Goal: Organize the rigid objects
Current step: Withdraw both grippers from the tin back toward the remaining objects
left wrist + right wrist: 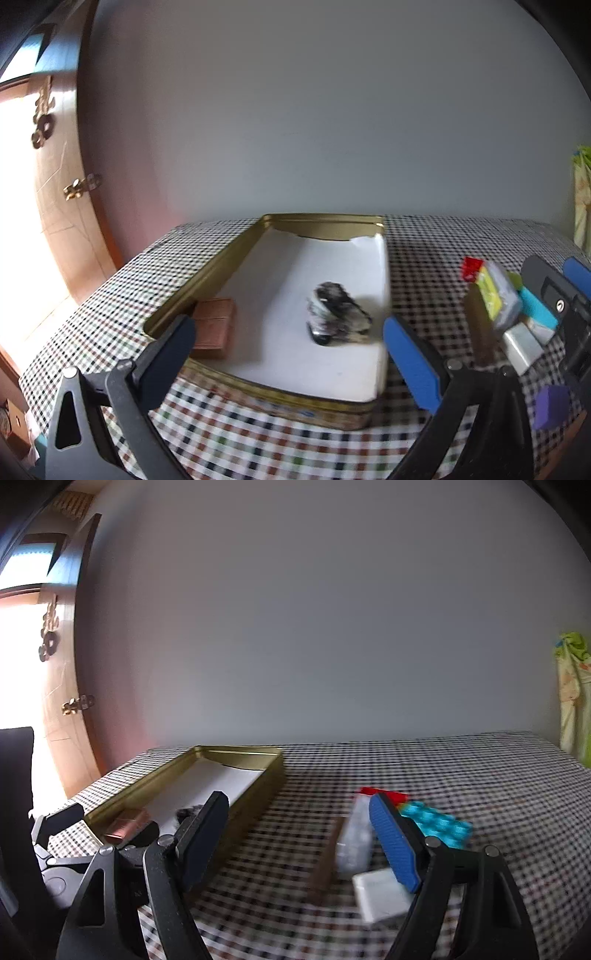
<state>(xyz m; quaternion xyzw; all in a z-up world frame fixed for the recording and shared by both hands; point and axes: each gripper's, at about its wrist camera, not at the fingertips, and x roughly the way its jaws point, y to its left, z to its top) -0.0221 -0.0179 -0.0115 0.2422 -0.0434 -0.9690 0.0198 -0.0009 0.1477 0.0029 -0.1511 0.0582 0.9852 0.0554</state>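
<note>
A gold tin (207, 273) lined with white paper lies on the checked cloth. Inside it are a brown block (212, 325) and a blurred black-and-white object (336, 314). My left gripper (291, 354) hovers open over the tin's near end with nothing between its fingers. To the right of the tin lies a heap: a red piece (384, 794), a teal studded plate (436, 823), a clear box (354, 838), a white block (380, 893) and a brown strip (328, 856). My right gripper (301, 838) stands open, its blue pad (395, 842) over the heap, holding nothing.
The checked cloth (480, 775) covers the table up to a plain wall. A purple block (550, 402) and a yellow-green box (491, 291) lie in the heap. A wooden door (62, 206) stands at the left and a hanging cloth (572, 701) at the far right.
</note>
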